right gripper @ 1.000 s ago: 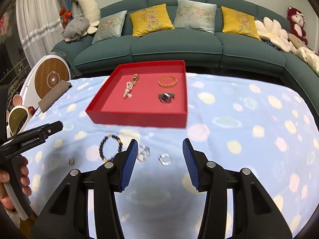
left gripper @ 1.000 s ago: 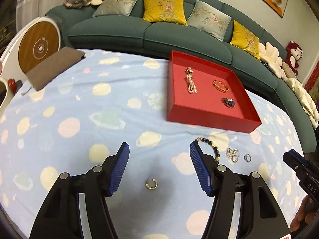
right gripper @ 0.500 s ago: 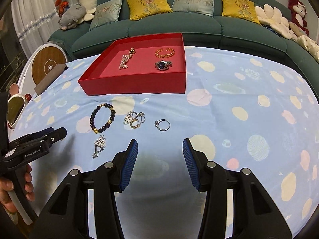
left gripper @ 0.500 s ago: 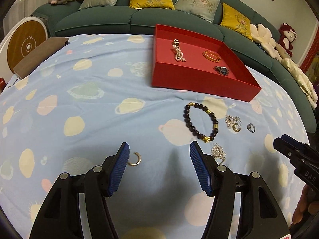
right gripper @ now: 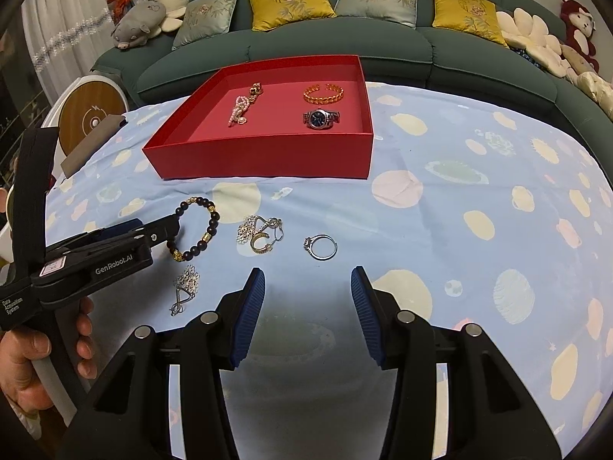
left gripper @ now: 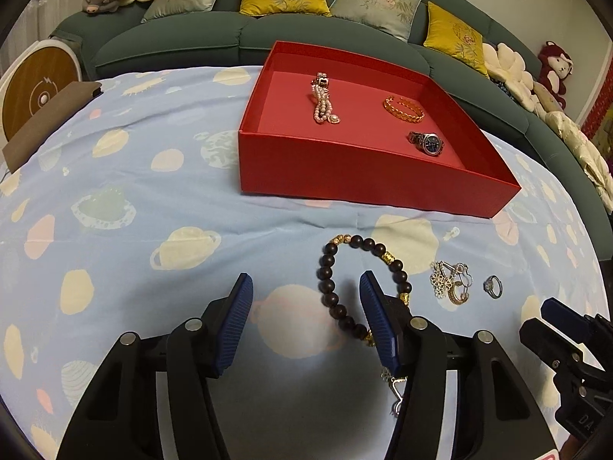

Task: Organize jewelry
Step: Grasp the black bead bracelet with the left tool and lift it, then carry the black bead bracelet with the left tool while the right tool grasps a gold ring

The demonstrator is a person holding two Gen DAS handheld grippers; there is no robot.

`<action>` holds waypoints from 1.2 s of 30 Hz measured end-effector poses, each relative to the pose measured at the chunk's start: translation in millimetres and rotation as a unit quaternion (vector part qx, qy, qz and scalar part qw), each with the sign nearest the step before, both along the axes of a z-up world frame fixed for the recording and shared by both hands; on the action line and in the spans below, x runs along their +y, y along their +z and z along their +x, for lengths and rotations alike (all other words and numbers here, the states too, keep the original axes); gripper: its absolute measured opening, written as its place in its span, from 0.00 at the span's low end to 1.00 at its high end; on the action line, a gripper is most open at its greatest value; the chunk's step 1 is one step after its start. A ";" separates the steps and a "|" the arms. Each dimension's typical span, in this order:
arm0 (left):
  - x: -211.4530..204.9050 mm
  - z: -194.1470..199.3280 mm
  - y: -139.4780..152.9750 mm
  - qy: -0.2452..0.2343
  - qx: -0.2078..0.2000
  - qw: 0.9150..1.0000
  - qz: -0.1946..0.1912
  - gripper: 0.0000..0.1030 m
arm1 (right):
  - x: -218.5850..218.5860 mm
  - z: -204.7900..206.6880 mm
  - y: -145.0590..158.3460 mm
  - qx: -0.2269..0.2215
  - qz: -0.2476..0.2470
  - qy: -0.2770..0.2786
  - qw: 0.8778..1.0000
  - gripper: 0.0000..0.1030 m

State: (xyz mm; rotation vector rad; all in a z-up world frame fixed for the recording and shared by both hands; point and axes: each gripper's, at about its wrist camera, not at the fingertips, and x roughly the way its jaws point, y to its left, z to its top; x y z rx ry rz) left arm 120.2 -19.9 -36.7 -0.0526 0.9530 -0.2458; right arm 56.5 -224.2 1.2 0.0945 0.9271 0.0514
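Note:
A dark bead bracelet [left gripper: 329, 280] lies on the spotted blue cloth before the red tray [left gripper: 345, 176]. My left gripper [left gripper: 306, 318] hovers low over it, jaws closing; the bracelet's left arc lies between them, untouched by the pads, and the right finger [left gripper: 377, 322] covers its near end. The tray holds a pearl bracelet [left gripper: 323, 103], a gold bangle [left gripper: 404, 109] and a watch [left gripper: 427, 142]. My right gripper [right gripper: 308, 306] stands open and empty just short of a silver ring [right gripper: 322, 247]. A tangled silver and gold cluster [right gripper: 260, 235] and a silver pendant [right gripper: 186, 287] lie nearby.
A green sofa [right gripper: 345, 42] with cushions and plush toys curves behind the table. A brown pouch [left gripper: 49, 115] and a round white-and-wood device [left gripper: 34, 88] sit at the far left. A person's hand [right gripper: 23, 360] grips the left gripper's handle.
My left gripper has moved right and down, from a small gold hoop to the bead bracelet, and its jaws have narrowed. The right gripper has sunk toward the cloth.

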 end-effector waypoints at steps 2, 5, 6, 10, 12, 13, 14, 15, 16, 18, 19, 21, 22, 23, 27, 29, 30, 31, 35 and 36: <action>-5.7 0.7 -1.2 -0.002 -0.012 1.000 0.015 0.39 | -1.3 2.7 -1.8 0.002 0.000 -0.002 1.000 0.44; -12.0 0.0 -2.4 -0.005 -0.027 0.999 0.028 0.25 | -2.3 7.2 -4.7 0.003 -0.001 -0.004 1.000 0.44; -13.5 -0.4 -2.5 -0.007 -0.029 0.999 0.029 0.21 | -2.2 8.5 -5.7 0.003 -0.003 -0.004 1.000 0.44; -11.4 1.1 -2.7 -0.011 -0.027 0.999 0.020 0.05 | -0.6 15.0 -8.0 -0.001 -0.010 -0.002 1.000 0.44; -9.7 0.8 -2.3 -0.012 -0.026 0.999 0.019 0.05 | 0.2 18.5 -9.8 -0.002 -0.014 -0.001 1.000 0.44; -8.8 0.6 -2.1 -0.012 -0.026 0.999 0.018 0.05 | 0.7 20.5 -11.0 -0.001 -0.016 -0.001 1.000 0.44; -7.2 0.3 -1.5 -0.011 -0.025 0.999 0.016 0.05 | 0.9 22.2 -12.4 0.000 -0.017 -0.003 1.000 0.44; -5.2 -0.2 -0.4 -0.011 -0.024 1.000 0.013 0.05 | 0.7 23.6 -13.7 0.001 -0.017 -0.004 1.000 0.44; -3.0 -1.0 1.3 -0.010 -0.023 1.000 0.010 0.05 | 0.8 24.6 -14.7 0.002 -0.017 -0.006 1.000 0.44; 3.5 -3.2 7.5 -0.009 -0.025 1.000 0.003 0.05 | 0.5 26.2 -15.6 0.002 -0.014 -0.007 1.000 0.44; 7.1 -4.1 12.0 -0.008 -0.028 1.000 0.000 0.05 | 0.8 26.6 -15.7 0.002 -0.014 -0.006 1.000 0.44; 16.4 -7.1 21.8 -0.006 -0.035 0.999 -0.008 0.05 | 1.9 27.0 -15.1 0.001 -0.011 -0.005 1.000 0.44; 22.1 -9.0 26.8 -0.005 -0.038 0.999 -0.013 0.05 | 3.1 27.2 -14.7 0.001 -0.009 -0.004 1.000 0.44; 26.4 -10.8 30.9 -0.004 -0.039 0.999 -0.016 0.05 | 4.4 27.3 -14.2 0.001 -0.006 -0.002 1.000 0.44; 46.6 -18.3 42.8 0.001 -0.043 0.999 -0.025 0.05 | 16.1 29.8 -13.7 0.000 0.000 0.013 1.000 0.44; 54.9 -21.4 44.8 0.003 -0.042 0.999 -0.027 0.05 | 23.8 32.5 -13.8 0.000 0.001 0.020 1.000 0.44; 59.3 -23.2 45.6 0.002 -0.042 0.999 -0.028 0.05 | 27.4 33.7 -13.8 0.001 0.003 0.023 1.000 0.44; 62.5 -24.6 46.3 0.003 -0.042 0.999 -0.028 0.05 | 30.9 34.4 -13.8 0.001 0.005 0.026 1.000 0.44; 74.9 -31.3 48.9 0.003 -0.045 0.999 -0.027 0.05 | 49.7 33.6 -12.7 0.006 0.025 0.047 0.999 0.44; 78.9 -31.8 49.3 0.002 -0.045 0.999 -0.028 0.05 | 55.4 31.7 -12.4 0.006 0.026 0.055 0.998 0.44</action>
